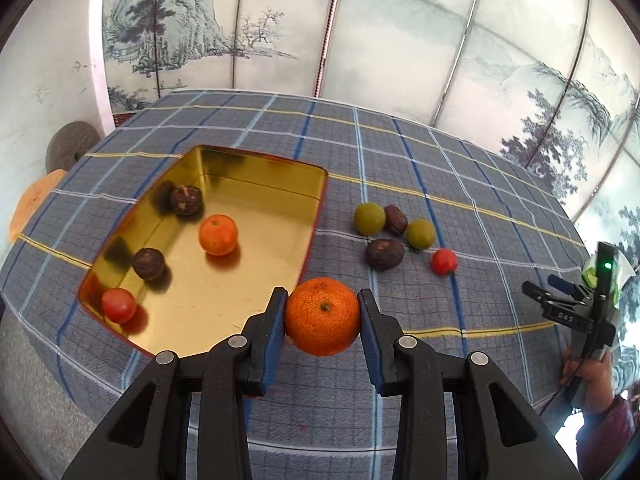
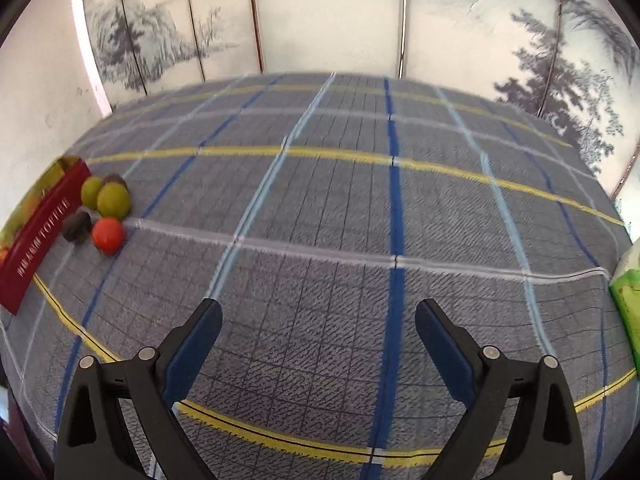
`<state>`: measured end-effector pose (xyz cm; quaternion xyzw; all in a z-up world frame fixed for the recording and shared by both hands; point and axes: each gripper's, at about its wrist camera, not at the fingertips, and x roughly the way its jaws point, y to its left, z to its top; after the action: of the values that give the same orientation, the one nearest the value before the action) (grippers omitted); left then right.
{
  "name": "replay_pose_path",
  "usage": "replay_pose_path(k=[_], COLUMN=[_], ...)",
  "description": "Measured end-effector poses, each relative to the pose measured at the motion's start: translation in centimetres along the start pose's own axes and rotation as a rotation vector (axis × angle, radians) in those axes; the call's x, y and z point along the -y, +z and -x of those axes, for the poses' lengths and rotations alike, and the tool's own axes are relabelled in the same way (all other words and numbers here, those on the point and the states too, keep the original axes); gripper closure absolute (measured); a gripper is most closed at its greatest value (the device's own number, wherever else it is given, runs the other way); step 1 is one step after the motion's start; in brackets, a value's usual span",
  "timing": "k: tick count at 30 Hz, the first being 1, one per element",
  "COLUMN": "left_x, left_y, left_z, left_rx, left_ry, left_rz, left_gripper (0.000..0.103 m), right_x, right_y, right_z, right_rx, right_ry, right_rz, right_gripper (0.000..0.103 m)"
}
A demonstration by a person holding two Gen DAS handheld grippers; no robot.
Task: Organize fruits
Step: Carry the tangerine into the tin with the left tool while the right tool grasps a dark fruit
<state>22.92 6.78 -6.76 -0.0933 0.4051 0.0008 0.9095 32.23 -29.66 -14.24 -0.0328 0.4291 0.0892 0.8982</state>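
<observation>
Left gripper (image 1: 322, 300): we are clamping a mandarin (image 1: 322, 316) btw. both blue pads, held above the plaid cloth (image 1: 400, 184), just right of the gold tin's (image 1: 256, 156) near corner.

Gold tin, ahead-left of the left gripper: it is holding four pieces, viz. a smaller orange (image 1: 218, 234) near centre, two dark wrinkled fruits (image 1: 186, 200) (image 1: 149, 264) along the left wall, and a red tomato (image 1: 118, 305) in the near-left corner. All are lying apart, none stacked.

Loose group, ahead-right of the left gripper, on the cloth outside the tin: two green fruits (image 1: 369, 219) (image 1: 421, 233) w/ a dark date-like fruit (image 1: 396, 219) btw. them, a dark wrinkled one (image 1: 384, 254) nearer us, and a small red tomato (image 1: 444, 261) at the right end.

Right gripper (image 2: 318, 320): we are holding its jaws wide apart w/ nothing btw. them, over bare cloth; the loose group and the tin's red side wall are lying far to its left. A green packet (image 2: 628, 304) is sitting at its right edge.
</observation>
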Motion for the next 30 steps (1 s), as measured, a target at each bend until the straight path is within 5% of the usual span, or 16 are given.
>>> replay_pose_path(k=[1, 2, 3, 6, 11, 13, 17, 22, 25, 30], left_x=[-0.2, -0.3, -0.5, -0.8, -1.6, -1.9, -2.8, -3.6, -4.0, -4.6], left_y=[0.0, 0.1, 0.1, 0.2, 0.1, 0.0, 0.0, 0.2, 0.2, 0.4], left_z=[0.1, 0.2, 0.3, 0.7, 1.0, 1.1, 1.2, 1.0, 0.7, 0.2], left_rx=[0.001, 0.003, 0.006, 0.014, 0.008, 0.006, 0.005, 0.0, -0.003, -0.008], left_ry=[0.002, 0.005, 0.008, 0.008, 0.011, 0.015, 0.021, 0.019, 0.022, 0.034], left_rz=[-0.001, -0.002, -0.001, 0.006, 0.015, 0.019, 0.029, 0.048, 0.054, 0.048], left_gripper=[0.067, 0.067, 0.067, 0.067, 0.067, 0.067, 0.067, 0.067, 0.067, 0.067], right_x=[-0.5, -1.8, -3.1, -9.1, -17.8, -19.4, -21.3, -22.5, -22.9, -22.8], right_y=[0.0, 0.2, 0.5, 1.7, 3.6, 4.3, 4.8, 5.3, 5.3, 4.3], right_z=[0.7, 1.4, 2.1, 4.0, 1.5, -0.2, -2.4, -4.6, -6.0, -4.6], right_rx=[0.031, 0.04, 0.049, 0.089, 0.011, -0.023, -0.027, -0.069, -0.104, -0.063], right_ry=[0.029, 0.087, 0.137, 0.338, 0.478, 0.494, 0.435, 0.428, 0.398, 0.389], right_rz=[0.01, 0.027, 0.047, 0.176, 0.349, 0.353, 0.36, 0.363, 0.38, 0.377], right_gripper=[0.035, 0.059, 0.068, 0.068, 0.068, 0.065, 0.039, 0.04, 0.064, 0.068])
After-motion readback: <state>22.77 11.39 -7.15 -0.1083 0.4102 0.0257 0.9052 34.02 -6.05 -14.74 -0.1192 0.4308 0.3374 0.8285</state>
